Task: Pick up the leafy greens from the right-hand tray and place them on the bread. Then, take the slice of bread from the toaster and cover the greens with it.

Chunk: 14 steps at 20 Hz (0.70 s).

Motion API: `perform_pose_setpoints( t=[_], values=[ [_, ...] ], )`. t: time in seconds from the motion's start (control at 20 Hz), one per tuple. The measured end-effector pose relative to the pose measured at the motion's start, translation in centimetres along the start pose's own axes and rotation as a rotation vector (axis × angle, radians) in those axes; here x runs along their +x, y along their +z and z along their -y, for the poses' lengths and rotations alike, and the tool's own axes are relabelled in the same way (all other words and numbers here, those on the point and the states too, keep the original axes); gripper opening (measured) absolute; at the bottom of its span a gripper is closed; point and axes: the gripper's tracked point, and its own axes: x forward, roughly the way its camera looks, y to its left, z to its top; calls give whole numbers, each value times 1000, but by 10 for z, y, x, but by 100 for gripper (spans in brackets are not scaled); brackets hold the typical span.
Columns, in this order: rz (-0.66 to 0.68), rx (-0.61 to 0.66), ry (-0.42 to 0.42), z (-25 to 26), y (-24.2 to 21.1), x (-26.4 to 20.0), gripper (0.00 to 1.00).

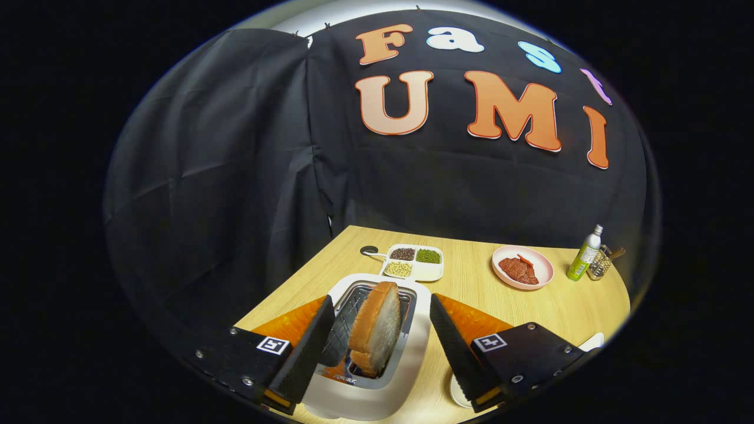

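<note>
Bread slice (377, 324) stands on edge in the slot of the white toaster (377, 377), leaning a little, its brown crust curving over the top and its pale cut face turned toward the right finger. Its long axis runs along the slot, from near the fingers away toward the far side of the table, and most of the slice rises above the toaster's top. The gripper (377, 347) hangs over the toaster with its fingers spread wide apart, one on each side of the slice; neither finger presses on it.

The toaster sits on a light wooden table (559, 306). Beyond it lies a white divided dish (413, 263) with dark, green and pale beans in separate compartments. Further right is a pink plate (523, 267) carrying red meat, and past that a green bottle (584, 254) just beside a small glass holder (601, 263). Black cloth closes the booth behind the table.
</note>
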Motion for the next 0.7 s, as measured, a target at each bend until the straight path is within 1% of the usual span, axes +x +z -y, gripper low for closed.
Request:
perform_pose_setpoints(
  t=[0.05,0.15,0.2,0.25,0.3,0.35,0.4,0.6,0.7],
  values=[
    [-6,-1,-3,-2,-2,4,97],
    [-22,-8,-16,-2,-8,9,92],
    [-40,-11,-26,0,-13,9,84],
    [-56,-10,-28,-1,-19,10,81],
    [-65,-7,-28,-2,-21,11,70],
    [-72,-6,-30,-2,-23,11,64],
    [-72,-4,-33,-2,-23,13,52],
    [-71,0,-52,4,-22,12,18],
    [-80,25,-52,5,-21,10,16]
  ],
)
